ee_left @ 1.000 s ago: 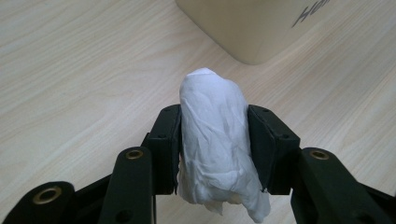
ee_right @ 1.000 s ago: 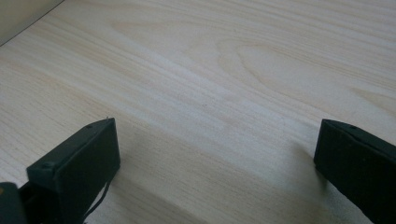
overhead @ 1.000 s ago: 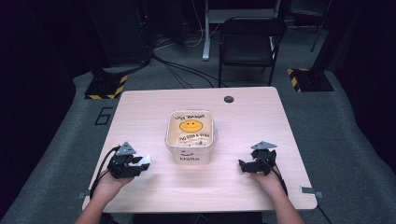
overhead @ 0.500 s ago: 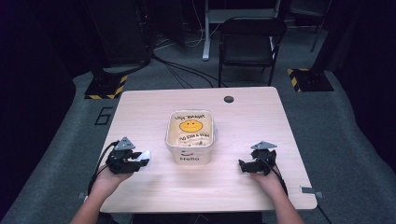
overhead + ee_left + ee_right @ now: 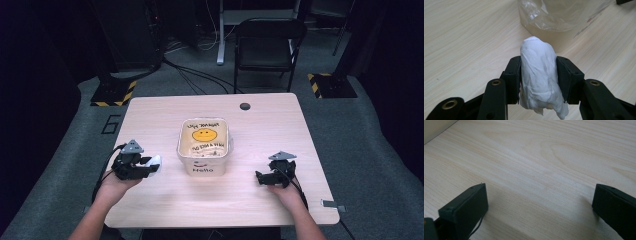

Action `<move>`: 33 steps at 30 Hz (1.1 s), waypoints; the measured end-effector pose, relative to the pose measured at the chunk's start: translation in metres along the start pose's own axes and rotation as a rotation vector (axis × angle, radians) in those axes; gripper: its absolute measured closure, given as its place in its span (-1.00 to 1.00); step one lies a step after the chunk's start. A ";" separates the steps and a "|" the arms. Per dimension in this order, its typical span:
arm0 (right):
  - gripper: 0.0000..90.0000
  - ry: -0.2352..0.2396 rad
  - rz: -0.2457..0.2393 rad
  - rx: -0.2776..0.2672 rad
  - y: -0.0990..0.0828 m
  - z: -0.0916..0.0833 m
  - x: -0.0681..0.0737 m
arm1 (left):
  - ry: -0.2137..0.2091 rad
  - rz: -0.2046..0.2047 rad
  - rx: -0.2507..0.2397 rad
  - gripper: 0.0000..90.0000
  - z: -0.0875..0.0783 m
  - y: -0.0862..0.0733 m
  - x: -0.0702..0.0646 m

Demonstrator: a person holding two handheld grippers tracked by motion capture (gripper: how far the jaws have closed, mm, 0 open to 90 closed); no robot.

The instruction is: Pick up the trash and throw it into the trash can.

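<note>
- My left gripper (image 5: 150, 167) squeezes a white crumpled wad (image 5: 539, 75) between its two black jaws; the wad sticks out past the jaw tips.
- I see the wad (image 5: 155, 161) off the wooden table (image 5: 280, 125), just left of the clear tub (image 5: 204, 147) with a yellow smiley face.
- In the left gripper view the tub (image 5: 559, 22) sits right behind the wad, apart from it.
- My right gripper (image 5: 539, 202) has its jaws spread wide, with bare table between them.
- It (image 5: 261, 176) sits right of the tub, well apart from it.
</note>
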State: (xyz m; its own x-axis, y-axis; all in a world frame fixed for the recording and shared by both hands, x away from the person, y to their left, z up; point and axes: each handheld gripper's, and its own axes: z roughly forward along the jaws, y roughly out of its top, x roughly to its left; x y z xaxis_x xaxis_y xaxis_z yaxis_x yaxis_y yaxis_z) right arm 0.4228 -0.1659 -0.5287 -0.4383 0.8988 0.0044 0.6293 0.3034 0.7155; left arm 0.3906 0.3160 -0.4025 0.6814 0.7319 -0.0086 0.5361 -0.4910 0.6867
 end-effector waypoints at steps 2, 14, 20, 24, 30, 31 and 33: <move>-1.00 0.000 -0.001 0.000 0.000 0.000 0.000 | 0.002 0.012 0.002 0.25 -0.002 0.004 0.000; -1.00 0.000 0.003 0.003 0.000 0.000 0.000 | 0.010 0.036 -0.004 0.26 -0.010 0.021 -0.001; -1.00 0.001 -0.003 0.000 0.000 0.000 0.000 | 0.013 0.046 -0.012 0.26 -0.013 0.029 -0.002; -1.00 0.001 -0.001 0.000 0.000 0.000 0.000 | 0.004 0.049 -0.016 0.26 -0.016 0.036 -0.002; -1.00 0.002 -0.003 0.000 0.000 0.000 0.000 | -0.002 0.064 -0.012 0.25 -0.017 0.045 -0.006; -1.00 0.002 -0.003 0.000 0.000 0.000 0.000 | -0.004 0.066 -0.014 0.25 -0.017 0.047 -0.006; -1.00 0.002 -0.003 0.000 0.000 0.000 0.000 | -0.005 0.070 -0.017 0.25 -0.017 0.050 -0.007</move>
State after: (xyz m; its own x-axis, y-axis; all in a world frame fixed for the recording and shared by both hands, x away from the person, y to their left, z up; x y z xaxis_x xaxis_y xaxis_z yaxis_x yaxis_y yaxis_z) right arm 0.4230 -0.1659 -0.5287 -0.4417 0.8971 0.0038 0.6281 0.3062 0.7154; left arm 0.4042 0.2944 -0.3554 0.7196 0.6934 0.0361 0.4785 -0.5329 0.6979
